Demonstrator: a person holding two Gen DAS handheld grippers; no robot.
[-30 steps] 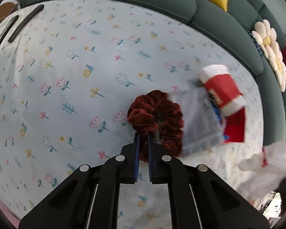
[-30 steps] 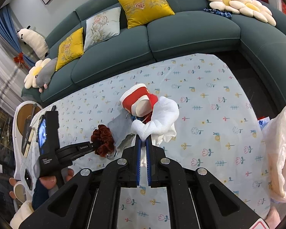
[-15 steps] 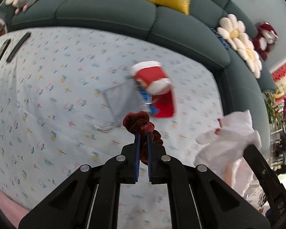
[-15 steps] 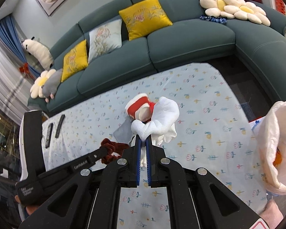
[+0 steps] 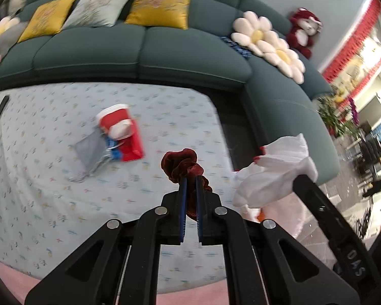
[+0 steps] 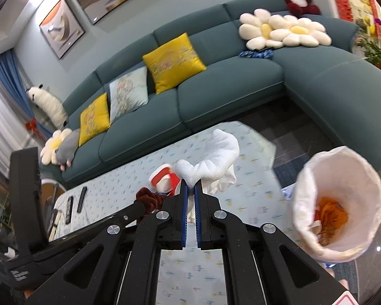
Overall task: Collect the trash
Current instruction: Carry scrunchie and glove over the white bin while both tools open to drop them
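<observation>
My left gripper (image 5: 189, 178) is shut on a dark red velvet scrunchie (image 5: 180, 161), held in the air above the flowered tablecloth (image 5: 50, 203). My right gripper (image 6: 190, 186) is shut on a crumpled white paper towel (image 6: 216, 155), also lifted clear of the table. The same towel (image 5: 274, 175) shows at the right of the left wrist view. A red and white cup (image 5: 113, 119) lies on its side on the table with a red packet (image 5: 133, 143) and a grey cloth (image 5: 91, 150). A bin lined with a white bag (image 6: 337, 203) stands at the right, orange scraps inside.
A teal corner sofa (image 6: 228, 96) with yellow cushions and flower pillows wraps the table's far and right sides. Two dark remotes (image 6: 75, 203) lie at the table's far left. Dark floor (image 6: 292, 132) separates table and sofa. A pink rug (image 5: 12, 284) lies below the table's near edge.
Both grippers rose off the table and swung right, carrying the scrunchie and the paper towel. The cup and grey cloth stayed behind. The bin's opening has come fully into the right wrist view.
</observation>
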